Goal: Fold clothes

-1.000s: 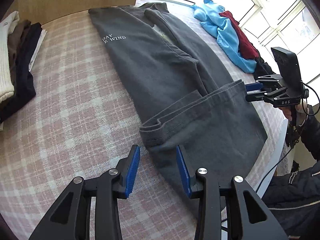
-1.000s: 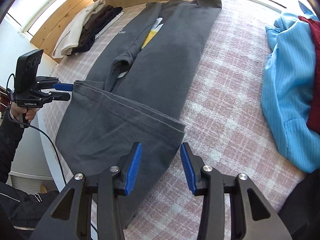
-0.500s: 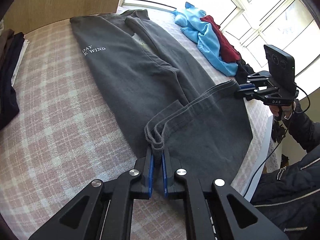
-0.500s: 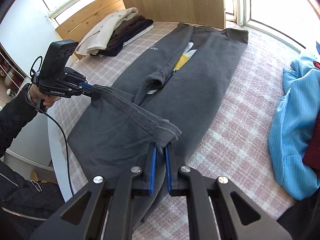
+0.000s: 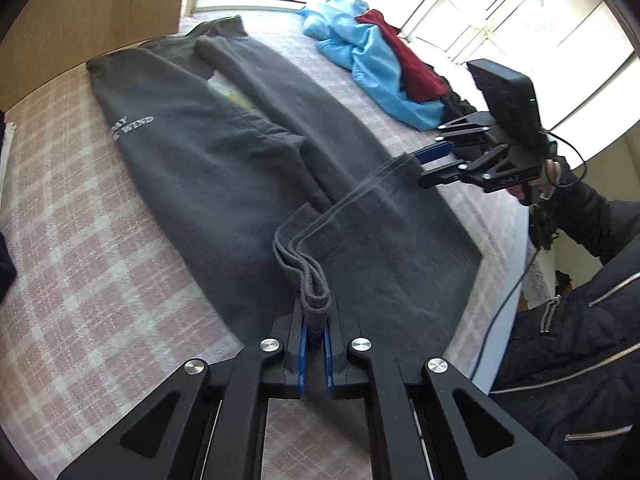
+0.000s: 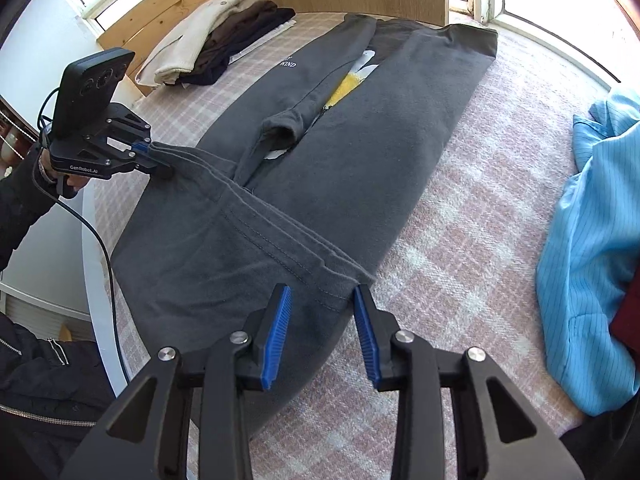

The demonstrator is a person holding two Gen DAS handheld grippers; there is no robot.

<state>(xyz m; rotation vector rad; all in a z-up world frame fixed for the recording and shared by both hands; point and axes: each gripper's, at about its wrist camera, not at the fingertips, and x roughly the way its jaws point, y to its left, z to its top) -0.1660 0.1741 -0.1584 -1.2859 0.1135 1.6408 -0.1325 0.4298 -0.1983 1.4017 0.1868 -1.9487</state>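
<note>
Since a second ago, the left gripper [image 5: 314, 334] has gone from standing open beside the hem to pinching it, and the hem corner is now riding higher off the bed.

In the left wrist view, the blue pads [image 5: 303, 340] are clamping a bunched corner of the dark grey sweatshirt [image 5: 208, 168], the folded hem band standing up just in front of them. The sweatshirt is lying lengthwise on the pink checked bedcover [image 5: 72, 272], its sleeves folded inward and white lettering showing on the chest. The hem is stretching, blurred, across to the right gripper [image 5: 420, 162], whose tips are meeting the cloth at the far corner. A hand [image 5: 550, 178] in a dark sleeve is holding that tool. Beyond, a light blue garment [image 5: 372, 64] and a dark red garment [image 5: 412, 64] are lying heaped near the window.

In the right wrist view, the right gripper [image 6: 320, 332] is opening: its jaws are standing apart with the hem corner of the sweatshirt [image 6: 360, 152] between them, the blue pads [image 6: 276, 336] not pressing on it. Across the hem, the left gripper [image 6: 154, 158] is gripping the opposite corner, lifted slightly. A stack of folded clothes [image 6: 216, 36], cream, brown and dark, is sitting at the far left of the bedcover [image 6: 460, 248]. The light blue garment [image 6: 592, 248] is lying at the right.
</note>
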